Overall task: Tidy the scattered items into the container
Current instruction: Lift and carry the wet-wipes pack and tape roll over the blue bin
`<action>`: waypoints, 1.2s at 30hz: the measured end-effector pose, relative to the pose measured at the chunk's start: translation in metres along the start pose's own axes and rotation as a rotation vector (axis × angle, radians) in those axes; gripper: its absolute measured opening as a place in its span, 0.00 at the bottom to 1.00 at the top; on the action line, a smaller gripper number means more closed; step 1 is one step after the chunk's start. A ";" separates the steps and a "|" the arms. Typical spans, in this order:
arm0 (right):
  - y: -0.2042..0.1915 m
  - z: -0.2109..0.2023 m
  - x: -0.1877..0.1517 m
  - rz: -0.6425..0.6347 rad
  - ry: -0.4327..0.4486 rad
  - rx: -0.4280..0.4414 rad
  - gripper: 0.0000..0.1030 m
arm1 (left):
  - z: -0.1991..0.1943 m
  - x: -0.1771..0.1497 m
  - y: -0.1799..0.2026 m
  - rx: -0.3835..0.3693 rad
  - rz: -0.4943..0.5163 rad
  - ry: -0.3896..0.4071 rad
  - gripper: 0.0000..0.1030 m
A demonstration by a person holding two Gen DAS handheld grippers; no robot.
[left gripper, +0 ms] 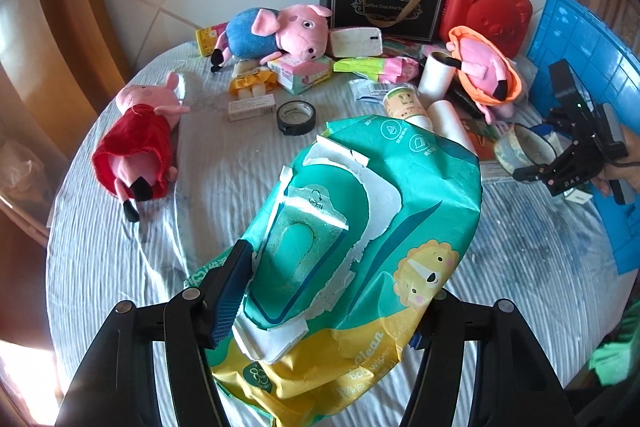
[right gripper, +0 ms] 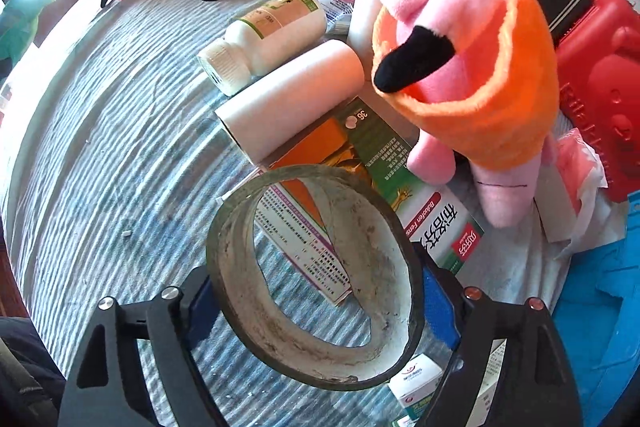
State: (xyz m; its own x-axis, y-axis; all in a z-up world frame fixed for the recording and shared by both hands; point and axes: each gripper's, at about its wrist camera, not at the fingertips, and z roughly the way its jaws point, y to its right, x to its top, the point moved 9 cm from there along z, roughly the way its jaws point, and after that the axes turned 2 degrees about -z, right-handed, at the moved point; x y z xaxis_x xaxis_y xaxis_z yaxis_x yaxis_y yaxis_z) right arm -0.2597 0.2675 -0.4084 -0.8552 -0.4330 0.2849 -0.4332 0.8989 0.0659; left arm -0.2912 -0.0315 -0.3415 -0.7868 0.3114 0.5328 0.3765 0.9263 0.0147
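Gripping a crinkly green wipes pack point(left gripper: 360, 227), the left gripper point(left gripper: 320, 303) holds it above the striped cloth point(left gripper: 224, 183). The right gripper point(right gripper: 316, 303) clasps a clear tape ring point(right gripper: 312, 275) beside the blue plastic bin point(left gripper: 592, 67).

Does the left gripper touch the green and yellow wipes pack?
Touching. The left wrist view shows the left gripper pads pressing both sides of the green and yellow wipes pack.

Item count, both views

3 plush pigs: red dress point(left gripper: 136, 151), blue point(left gripper: 272, 33), orange point(left gripper: 486, 75). 2 tape rolls: black point(left gripper: 296, 117), clear point(right gripper: 316, 275). 2 white paper rolls point(right gripper: 292, 99) point(left gripper: 436, 75). 1 white bottle point(right gripper: 268, 35). 1 green wipes pack point(left gripper: 360, 227). 1 red case point(left gripper: 486, 1).
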 end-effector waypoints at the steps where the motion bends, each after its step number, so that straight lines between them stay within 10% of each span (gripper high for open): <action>1: -0.003 -0.008 -0.001 0.010 0.012 -0.002 0.80 | -0.003 0.003 0.002 -0.001 0.000 0.006 0.61; 19: -0.069 -0.196 0.018 0.153 0.317 -0.007 0.80 | -0.102 0.052 0.019 0.042 0.004 0.154 0.61; 36: -0.035 -0.319 -0.027 0.326 0.519 -0.045 0.80 | -0.174 0.097 0.081 0.053 0.065 0.293 0.61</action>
State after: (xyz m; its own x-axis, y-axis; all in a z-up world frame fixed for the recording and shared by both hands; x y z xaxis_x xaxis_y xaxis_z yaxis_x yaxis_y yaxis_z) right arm -0.1303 0.2687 -0.1138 -0.6865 -0.0560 0.7250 -0.1506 0.9864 -0.0664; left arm -0.2521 0.0372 -0.1414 -0.5848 0.3029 0.7525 0.3893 0.9186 -0.0672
